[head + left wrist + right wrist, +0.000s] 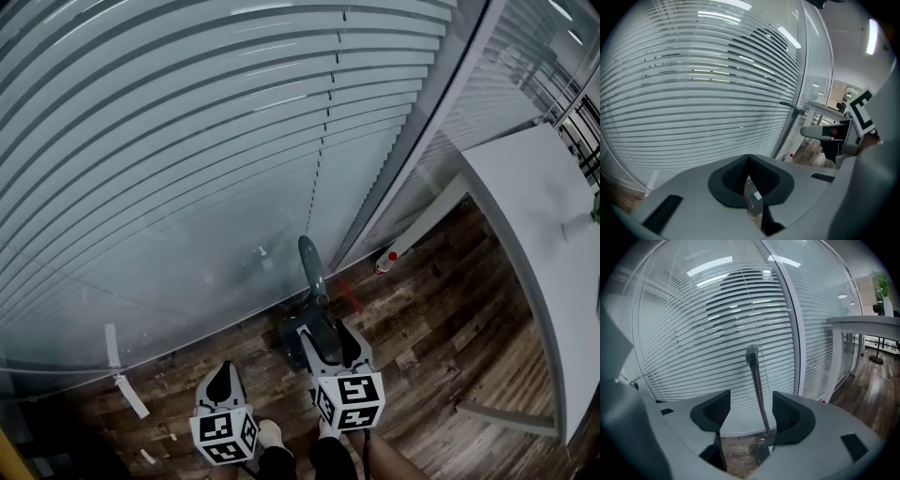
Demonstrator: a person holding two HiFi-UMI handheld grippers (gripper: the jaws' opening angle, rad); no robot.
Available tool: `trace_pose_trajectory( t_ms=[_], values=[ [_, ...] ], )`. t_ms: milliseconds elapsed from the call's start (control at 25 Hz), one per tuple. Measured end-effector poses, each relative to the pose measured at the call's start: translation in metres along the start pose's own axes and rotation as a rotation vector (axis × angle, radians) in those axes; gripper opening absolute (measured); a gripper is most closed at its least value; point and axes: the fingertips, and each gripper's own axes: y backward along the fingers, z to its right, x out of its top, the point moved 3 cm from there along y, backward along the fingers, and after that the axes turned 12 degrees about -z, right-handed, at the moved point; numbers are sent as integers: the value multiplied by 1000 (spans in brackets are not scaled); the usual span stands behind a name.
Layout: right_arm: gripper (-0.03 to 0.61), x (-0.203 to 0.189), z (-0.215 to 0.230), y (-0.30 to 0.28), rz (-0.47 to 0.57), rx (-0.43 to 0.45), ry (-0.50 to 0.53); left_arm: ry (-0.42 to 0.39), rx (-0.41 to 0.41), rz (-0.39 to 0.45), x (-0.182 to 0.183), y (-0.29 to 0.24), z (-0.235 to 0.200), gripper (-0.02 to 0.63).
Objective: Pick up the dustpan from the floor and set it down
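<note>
A dark grey dustpan stands on the wooden floor against the glass wall, its long handle rising upright. My right gripper is open, with the handle between its jaws, closer to the right pad and not pinched. The handle's top shows ahead against the blinds. My left gripper hangs to the left of the dustpan, apart from it and holding nothing. Its dark pads meet, so it is shut. The right gripper shows at the edge of the left gripper view.
A glass wall with horizontal blinds runs close ahead. A white desk fills the right side, its foot on the floor. A small red and white object sits at the wall's base. White strips lie at the left.
</note>
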Motion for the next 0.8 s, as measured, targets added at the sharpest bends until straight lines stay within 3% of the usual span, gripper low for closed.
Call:
trace_pose_trajectory(
  t_ms=[320, 800],
  values=[
    [272, 18, 0, -19, 20, 11, -27, -3, -8, 19, 24, -11, 3, 3],
    [270, 43, 6, -51, 45, -3, -5, -5, 3, -24, 22, -28, -2, 3]
  ],
)
